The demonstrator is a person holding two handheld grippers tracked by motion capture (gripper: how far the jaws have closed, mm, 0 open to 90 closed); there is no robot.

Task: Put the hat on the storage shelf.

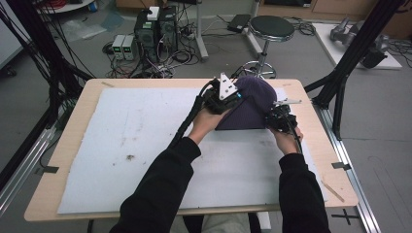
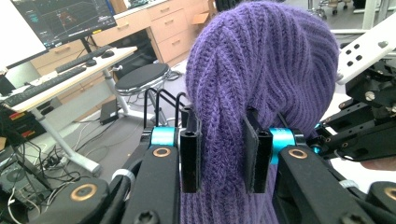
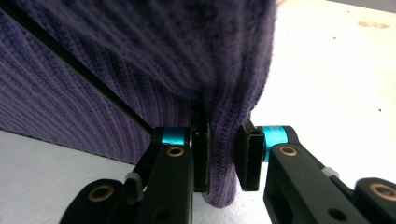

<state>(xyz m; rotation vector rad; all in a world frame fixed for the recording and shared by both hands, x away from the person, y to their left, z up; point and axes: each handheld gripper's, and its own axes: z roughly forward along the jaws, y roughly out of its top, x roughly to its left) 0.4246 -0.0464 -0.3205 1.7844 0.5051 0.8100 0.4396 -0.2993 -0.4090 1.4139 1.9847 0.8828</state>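
Purple knit hat [image 1: 252, 104] at table's [image 1: 73, 145] far right, pinched by left gripper [image 2: 223, 154] at its crown and right gripper [image 3: 223, 154] at its hem; mid-fold, next likely lay it flat.

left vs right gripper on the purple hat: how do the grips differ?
Left gripper pinches a thick bunch of the purple knit hat; right gripper clamps a narrower fold at its edge. In the high view, left holds the hat's far side, right its near right corner. Both are shut on it.
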